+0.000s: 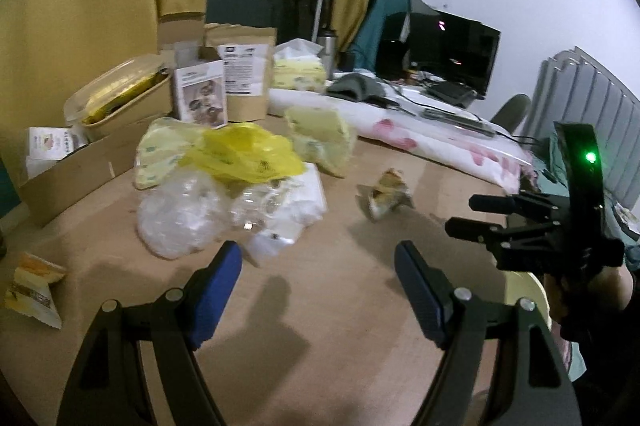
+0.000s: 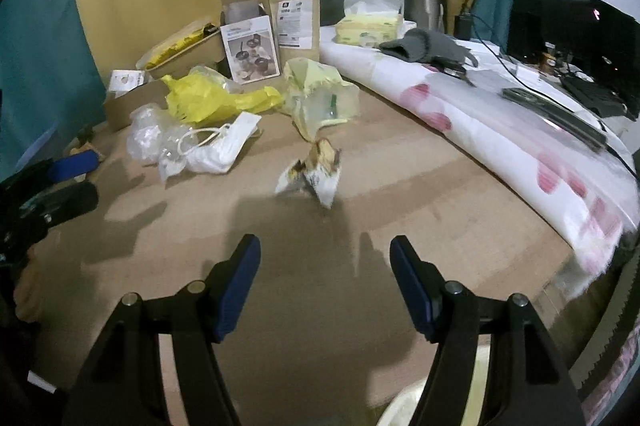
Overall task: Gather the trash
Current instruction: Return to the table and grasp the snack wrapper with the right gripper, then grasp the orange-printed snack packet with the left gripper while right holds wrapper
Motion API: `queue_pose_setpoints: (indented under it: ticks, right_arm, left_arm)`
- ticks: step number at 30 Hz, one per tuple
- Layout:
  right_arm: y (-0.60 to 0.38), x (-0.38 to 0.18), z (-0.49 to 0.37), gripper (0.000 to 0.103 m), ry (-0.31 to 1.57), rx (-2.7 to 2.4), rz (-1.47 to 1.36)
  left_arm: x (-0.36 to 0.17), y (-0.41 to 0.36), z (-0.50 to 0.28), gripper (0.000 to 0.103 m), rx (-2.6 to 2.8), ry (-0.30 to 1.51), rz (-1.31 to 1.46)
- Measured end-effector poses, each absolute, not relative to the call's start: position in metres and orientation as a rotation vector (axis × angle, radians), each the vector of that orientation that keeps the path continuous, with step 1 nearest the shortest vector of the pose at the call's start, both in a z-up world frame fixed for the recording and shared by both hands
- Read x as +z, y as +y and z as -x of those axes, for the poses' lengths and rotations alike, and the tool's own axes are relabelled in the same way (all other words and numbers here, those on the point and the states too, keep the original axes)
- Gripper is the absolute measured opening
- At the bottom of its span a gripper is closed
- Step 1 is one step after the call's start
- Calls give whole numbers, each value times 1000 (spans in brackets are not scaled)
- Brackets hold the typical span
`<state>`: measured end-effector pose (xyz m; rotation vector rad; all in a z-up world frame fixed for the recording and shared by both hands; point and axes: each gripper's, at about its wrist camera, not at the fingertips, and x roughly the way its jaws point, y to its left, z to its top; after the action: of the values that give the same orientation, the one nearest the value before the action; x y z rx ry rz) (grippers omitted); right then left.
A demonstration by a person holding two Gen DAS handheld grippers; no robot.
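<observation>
Both fisheye views are dim and grainy, bent and blacked out at the corners, with soft dark shadows spread over the table (image 2: 400, 165), slight motion blur on the wrapper (image 2: 316, 171), and a glaring green light (image 1: 589, 157).

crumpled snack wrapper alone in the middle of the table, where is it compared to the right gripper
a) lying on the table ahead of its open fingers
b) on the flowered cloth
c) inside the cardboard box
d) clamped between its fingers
a: the crumpled snack wrapper lies on the bare table ahead of the right gripper, whose jaws stand apart and hold nothing.
</observation>
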<state>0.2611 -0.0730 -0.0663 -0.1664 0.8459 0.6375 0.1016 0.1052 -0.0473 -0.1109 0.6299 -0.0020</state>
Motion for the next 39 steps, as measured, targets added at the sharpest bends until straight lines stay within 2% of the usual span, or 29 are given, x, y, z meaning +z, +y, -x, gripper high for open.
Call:
queue_pose_setpoints:
  ticks: [13,14,15,16,17,19,29,39]
  right_arm:
    - [-25,-91,-330,65,914,640,163]
    - [-24,-93,-330,60,918,646,168]
    - [-21,-94,-330,43,924,652,178]
    - [-18,-96,-329,30,933,657,188]
    - [-17,-96,-328,23,933,661,194]
    - [-13,-94,-324,15,921,671,197]
    - [-1,-66,-292,13,848,677,211]
    - [8,-48,-266,13,807,695,215]
  left_arm:
    - [-55,152,-114,79,73,661,136]
    - [-55,156,-113,79,79,659,138]
    - [-54,159,-113,79,83,658,139]
    - [-53,163,-111,79,90,655,138]
    - [-53,166,-109,79,99,653,135]
    - [-51,174,-105,79,118,650,123]
    - [-46,242,-68,79,317,644,67]
    - [-69,312,-54,79,530,741,121]
